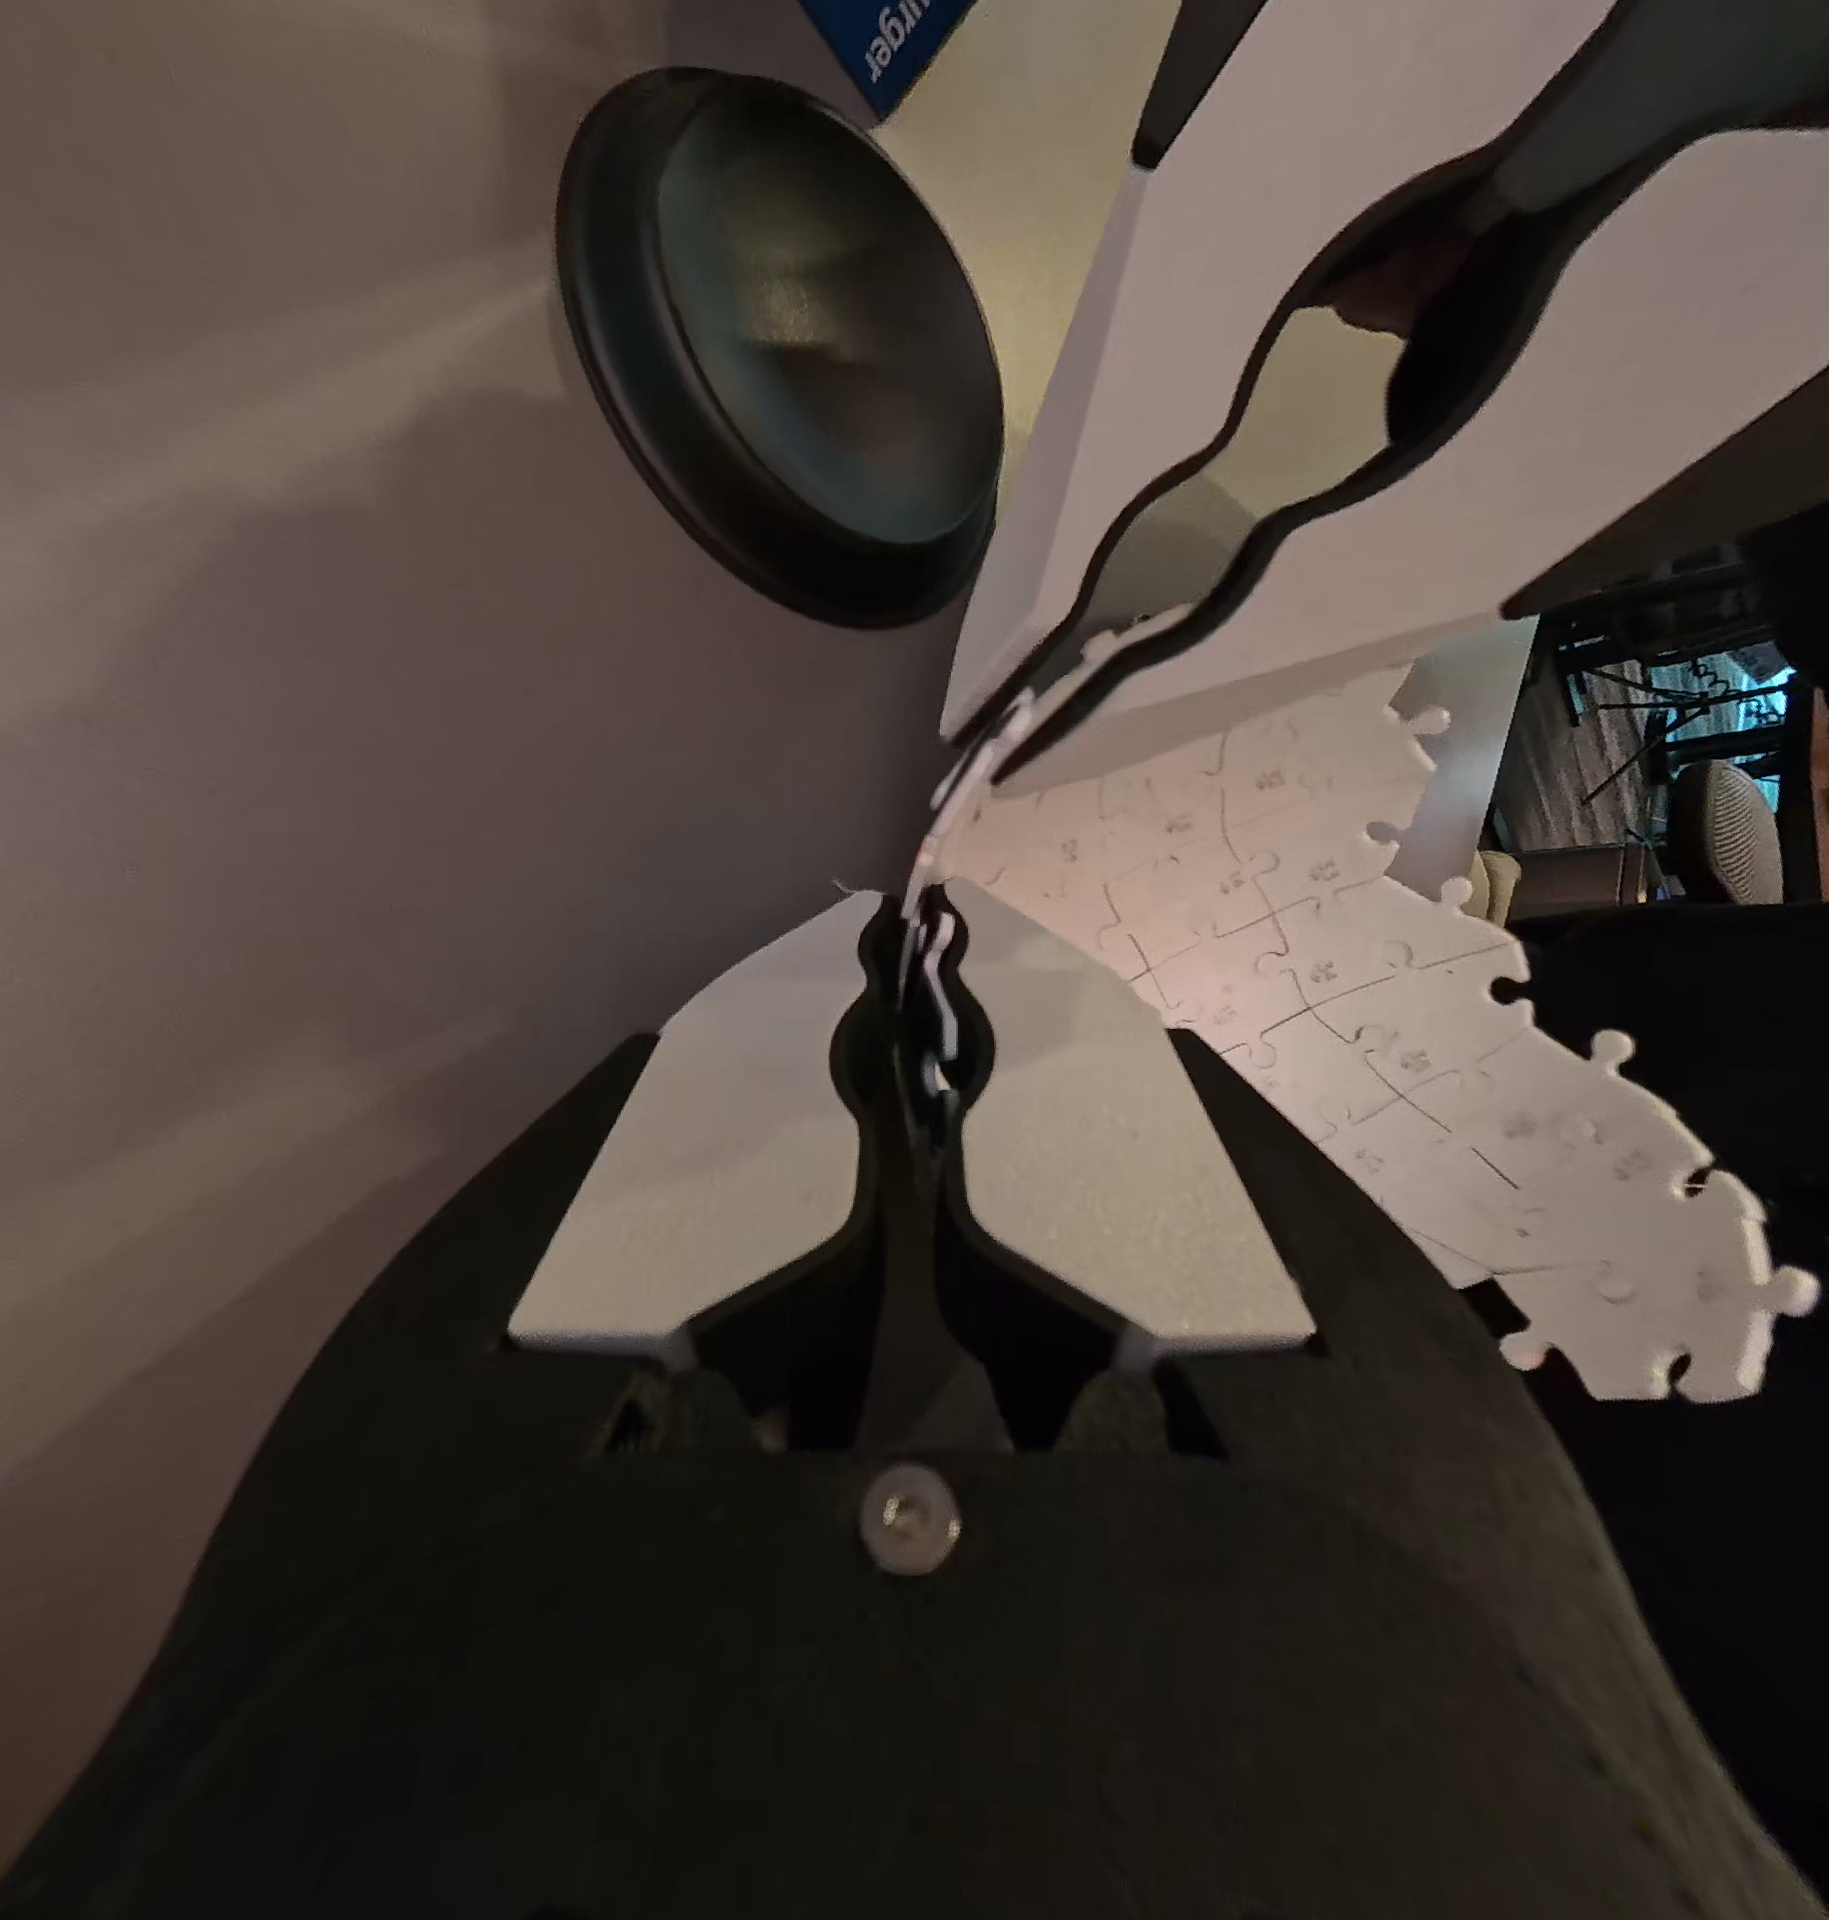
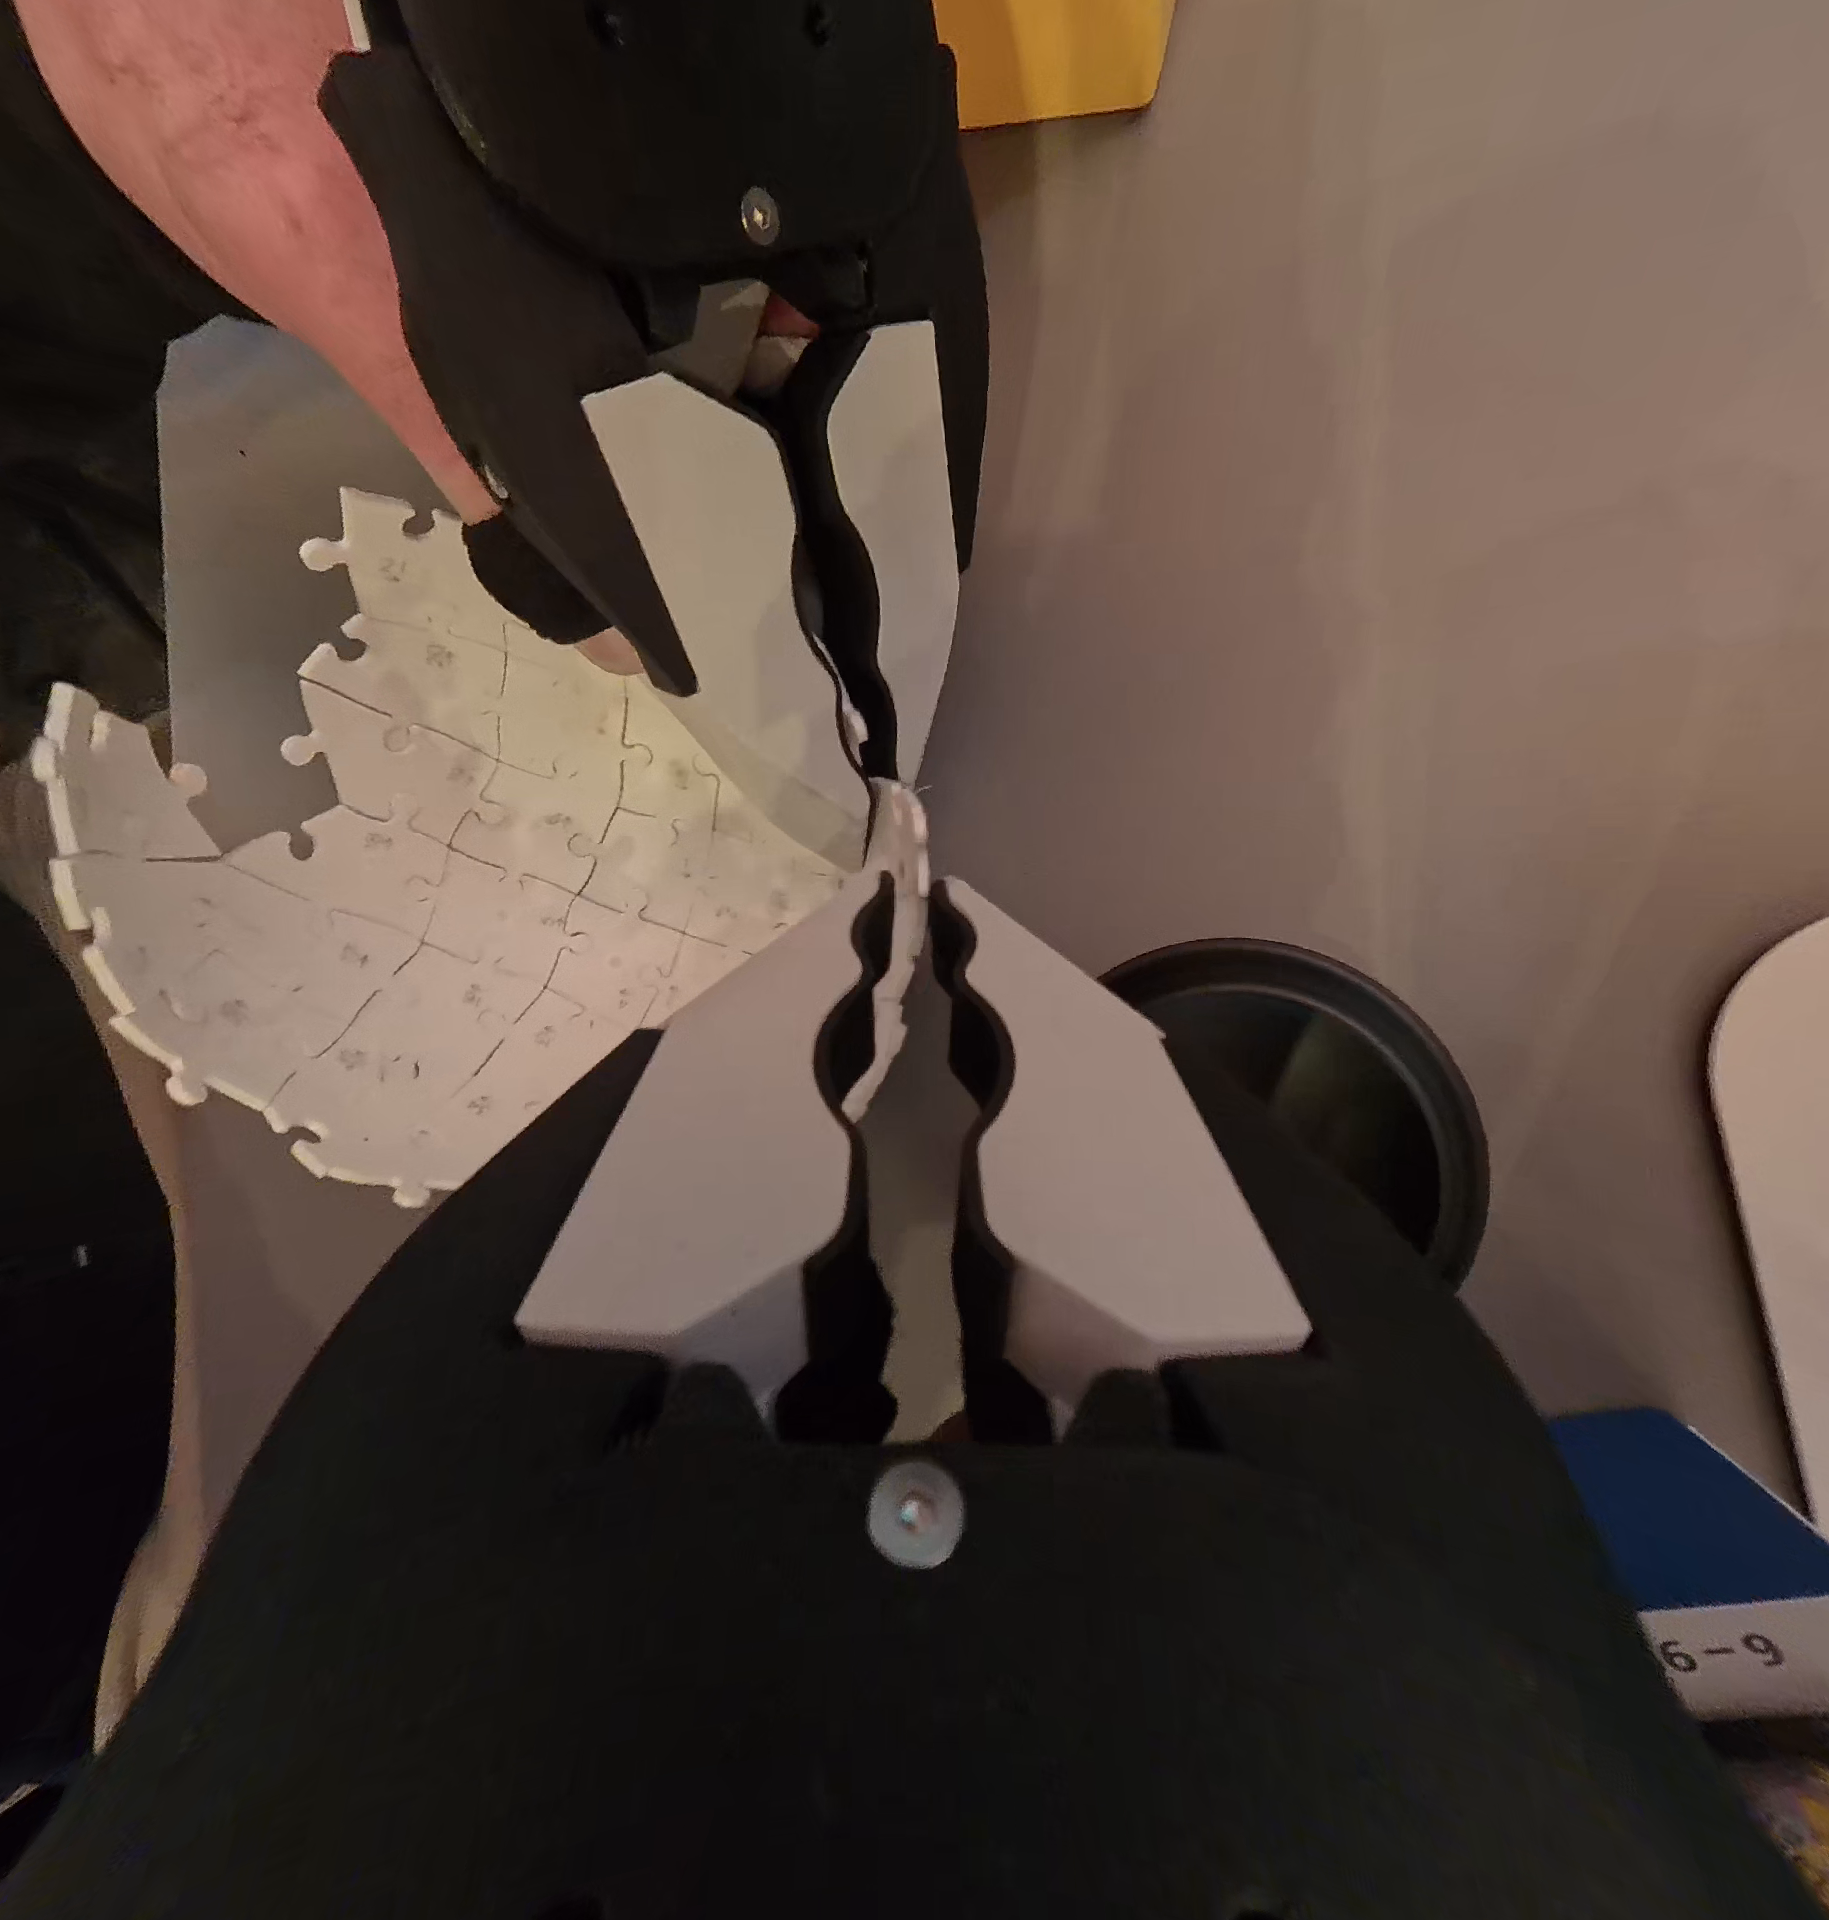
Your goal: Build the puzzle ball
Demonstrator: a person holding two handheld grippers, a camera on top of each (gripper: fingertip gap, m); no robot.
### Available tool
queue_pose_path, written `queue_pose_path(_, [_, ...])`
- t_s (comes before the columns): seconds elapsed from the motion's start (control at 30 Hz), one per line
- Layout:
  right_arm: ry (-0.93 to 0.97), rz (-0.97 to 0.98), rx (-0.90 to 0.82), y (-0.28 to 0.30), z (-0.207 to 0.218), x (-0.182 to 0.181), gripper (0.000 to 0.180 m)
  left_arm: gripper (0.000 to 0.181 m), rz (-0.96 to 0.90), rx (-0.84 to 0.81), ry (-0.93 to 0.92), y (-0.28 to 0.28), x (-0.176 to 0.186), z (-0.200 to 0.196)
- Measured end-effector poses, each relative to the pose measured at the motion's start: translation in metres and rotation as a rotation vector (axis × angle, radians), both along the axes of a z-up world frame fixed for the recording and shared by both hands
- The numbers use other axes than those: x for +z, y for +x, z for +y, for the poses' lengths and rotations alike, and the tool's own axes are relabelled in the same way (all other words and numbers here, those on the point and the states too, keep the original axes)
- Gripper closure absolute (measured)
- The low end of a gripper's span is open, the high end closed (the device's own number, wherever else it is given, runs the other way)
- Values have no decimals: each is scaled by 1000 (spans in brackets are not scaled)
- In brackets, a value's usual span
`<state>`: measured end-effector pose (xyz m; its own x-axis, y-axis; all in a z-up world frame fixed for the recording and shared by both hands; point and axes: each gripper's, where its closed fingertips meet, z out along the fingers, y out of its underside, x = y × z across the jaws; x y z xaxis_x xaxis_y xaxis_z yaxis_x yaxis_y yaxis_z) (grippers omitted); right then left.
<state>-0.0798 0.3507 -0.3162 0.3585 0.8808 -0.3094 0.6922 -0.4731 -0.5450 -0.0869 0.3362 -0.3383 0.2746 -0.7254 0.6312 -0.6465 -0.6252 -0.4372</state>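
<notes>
The part-built puzzle ball [image 2: 422, 914] is a curved white shell of joined, numbered pieces with knobbed edges. It is held in the air with its inner side showing, also in the left wrist view [image 1: 1357, 987]. My left gripper [image 1: 925, 935] is shut on the shell's rim. It enters the right wrist view [image 2: 879, 769] from the top. My right gripper [image 2: 910, 894] is shut on the same rim right beside it, almost tip to tip. It enters the left wrist view [image 1: 977, 764] from the upper right. The rim between the tips is seen edge-on.
A black round dish [image 1: 775, 343] lies on the grey table [image 1: 266, 727], close behind the grippers; it also shows in the right wrist view [image 2: 1336, 1081]. A blue and white box [image 2: 1720, 1558], a white rounded board [image 2: 1803, 1143] and a yellow object [image 2: 1055, 62] lie around. A person's hand [image 2: 266, 208] holds the left gripper. The grippers are tip to tip, or close to it.
</notes>
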Motion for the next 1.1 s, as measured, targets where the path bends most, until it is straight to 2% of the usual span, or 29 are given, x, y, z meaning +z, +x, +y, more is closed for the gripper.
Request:
queue_pose_path(0.07, [-17, -7, 5, 1, -1, -1, 162, 176, -8, 1, 4, 0, 0, 1])
queue_pose_path(0.13, [-32, -19, 25, 1, -3, -4, 161, 176, -8, -7, 15, 0, 1, 0])
queue_pose_path(0.17, [-36, -17, 31, 0, -3, -5, 162, 176, -4, -12, 21, 0, 1, -1])
queue_pose_path(0.23, [-43, -3, 47, -2, -4, -5, 177, 176, -4, -20, 32, 1, 1, -1])
queue_pose_path(0.77, [-15, 5, 25, -4, -7, -2, 178, 172, -25, -43, 9, -3, 4, -7])
queue_pose_path(1.1, [-6, 4, 11, -3, -7, -2, 178, 175, -28, -10, -4, -4, 1, -4])
